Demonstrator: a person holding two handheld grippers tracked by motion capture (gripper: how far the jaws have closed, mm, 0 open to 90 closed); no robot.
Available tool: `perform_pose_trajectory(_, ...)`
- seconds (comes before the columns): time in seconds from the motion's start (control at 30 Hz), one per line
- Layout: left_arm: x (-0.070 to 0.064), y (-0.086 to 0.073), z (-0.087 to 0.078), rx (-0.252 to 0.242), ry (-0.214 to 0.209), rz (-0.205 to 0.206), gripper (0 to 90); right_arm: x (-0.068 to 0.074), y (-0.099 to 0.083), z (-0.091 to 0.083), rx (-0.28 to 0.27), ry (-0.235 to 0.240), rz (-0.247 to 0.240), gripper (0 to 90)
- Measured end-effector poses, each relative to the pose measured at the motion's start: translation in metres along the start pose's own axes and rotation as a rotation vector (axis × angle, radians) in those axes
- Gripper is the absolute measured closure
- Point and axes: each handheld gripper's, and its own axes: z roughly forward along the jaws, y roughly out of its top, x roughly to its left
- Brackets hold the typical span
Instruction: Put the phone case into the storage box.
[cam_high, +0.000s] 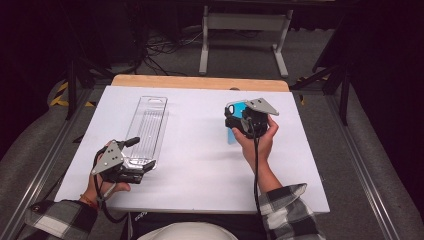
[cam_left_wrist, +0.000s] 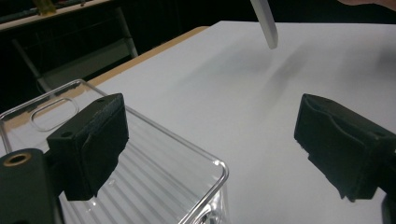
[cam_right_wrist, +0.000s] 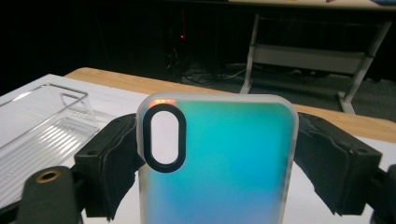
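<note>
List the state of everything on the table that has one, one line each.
Phone case: held upright, clamped by its sides, lifted off the table.
Clear plastic tray: empty, lying flat on the table.
Right gripper: shut on the phone case.
Left gripper: open, one jaw over the near end of the tray.

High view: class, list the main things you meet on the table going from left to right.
Left gripper → clear plastic tray → blue phone case → right gripper, which is shut on that case.
</note>
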Motion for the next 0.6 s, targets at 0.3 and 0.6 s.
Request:
perform_pose_trajectory(0.3,-0.009,0.019,0.016,-0.028,-0.043,-0.02,14.2,0.022,0.005,-0.014,-0.052,0.058,-0.027,17.7)
perform_pose_trajectory(0.6,-0.021,0.034,0.046,-0.012,-0.062,-0.004,17.9,0.042,0.002,-0.017,-0.064,0.101,-0.044,17.6)
